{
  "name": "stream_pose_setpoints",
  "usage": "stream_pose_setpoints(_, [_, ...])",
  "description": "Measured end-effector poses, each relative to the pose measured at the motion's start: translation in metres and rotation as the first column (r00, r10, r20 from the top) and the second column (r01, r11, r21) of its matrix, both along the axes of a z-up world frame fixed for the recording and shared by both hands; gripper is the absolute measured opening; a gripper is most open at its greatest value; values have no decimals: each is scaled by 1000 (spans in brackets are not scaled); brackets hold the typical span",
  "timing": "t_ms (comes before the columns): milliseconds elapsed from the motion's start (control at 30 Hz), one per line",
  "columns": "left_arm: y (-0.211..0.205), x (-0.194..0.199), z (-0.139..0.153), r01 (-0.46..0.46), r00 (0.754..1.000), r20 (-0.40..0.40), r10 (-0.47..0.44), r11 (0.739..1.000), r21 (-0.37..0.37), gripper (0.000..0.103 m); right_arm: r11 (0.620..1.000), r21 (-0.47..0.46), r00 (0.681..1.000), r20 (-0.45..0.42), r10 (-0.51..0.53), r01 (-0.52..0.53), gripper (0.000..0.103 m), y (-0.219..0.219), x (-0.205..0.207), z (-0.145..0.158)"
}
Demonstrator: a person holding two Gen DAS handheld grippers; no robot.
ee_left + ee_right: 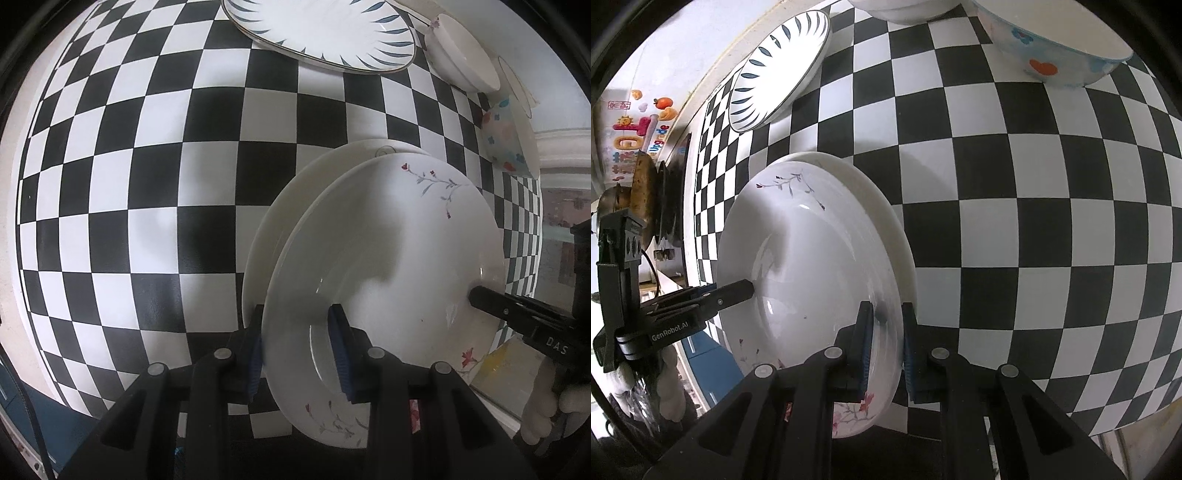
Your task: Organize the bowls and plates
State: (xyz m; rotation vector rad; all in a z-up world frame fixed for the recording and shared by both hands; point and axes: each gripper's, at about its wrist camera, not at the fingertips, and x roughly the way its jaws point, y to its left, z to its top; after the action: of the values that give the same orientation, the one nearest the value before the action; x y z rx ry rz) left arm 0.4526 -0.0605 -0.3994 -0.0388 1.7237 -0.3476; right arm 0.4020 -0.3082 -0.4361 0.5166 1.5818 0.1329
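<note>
Both tools [885,343] [748,287] clamp the floral plate's [812,266] rim.

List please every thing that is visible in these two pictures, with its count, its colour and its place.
Floral plate: one, white with small red and grey flowers, held at opposite rims by both grippers, above the plain plate.
Plain plate: one, white, directly under the floral plate on the cloth.
Leaf-pattern plate: one, white with dark blue leaf marks, at the far side of the table.
White bowl: one, white, beside the leaf-pattern plate.
Flowered bowl: one, pale with red and blue flowers, near the white bowl.
Tablecloth: one, black and white checks, covers the table.
Left gripper: one, black with blue pads, closed on the floral plate's rim.
Right gripper: one, black with blue pads, closed on the opposite rim.
</note>
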Motion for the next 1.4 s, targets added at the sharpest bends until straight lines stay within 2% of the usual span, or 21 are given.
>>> stream_pose_setpoints(267, [3, 7, -1, 6, 1000, -30, -7, 1000, -5, 30, 1000, 9, 998, -62, -3, 4, 16, 0, 3, -3])
stream_pose_setpoints(600, [-9, 18, 0, 66, 996, -60, -63, 997, 48, 30, 1000, -1, 990, -144, 11, -11, 19, 5, 9, -6])
stream_pose_setpoints(733, [-21, 17, 3, 104, 994, -45, -101, 990, 94, 30, 1000, -18, 984, -180, 17, -20, 20, 7, 11, -7])
stream_pose_setpoints(800, [-28, 18, 6, 125, 992, -31, -122, 985, 122, 30, 998, -55, 977, -213, 12, -24, 21, 7, 12, -9])
stream_pose_setpoints(933, [-35, 24, 12, 146, 988, 18, -151, 975, 168, 31, 999, -38, 975, -219, 25, -34, 21, 9, 13, -10])
stream_pose_setpoints(1167, [-21, 26, 21, 103, 994, 26, -107, 986, 130, 31, 997, -51, 976, -213, 36, -48, 21, 15, 15, -6])
stream_pose_setpoints(1300, [-11, 37, 48, 29, 991, 129, -43, 993, 111, 31, 995, -89, 987, -155, 28, -42, 21, 12, 21, 17])
stream_pose_setpoints(1367, [3, 50, 64, -4, 983, 181, -14, 995, 99, 36, 994, -104, 995, -97, 18, -28, 26, 11, 31, 33])
stream_pose_setpoints(1400, [5, 57, 68, -14, 980, 197, -4, 996, 93, 38, 996, -94, 999, -51, -1, -3, 40, 10, 38, 42])
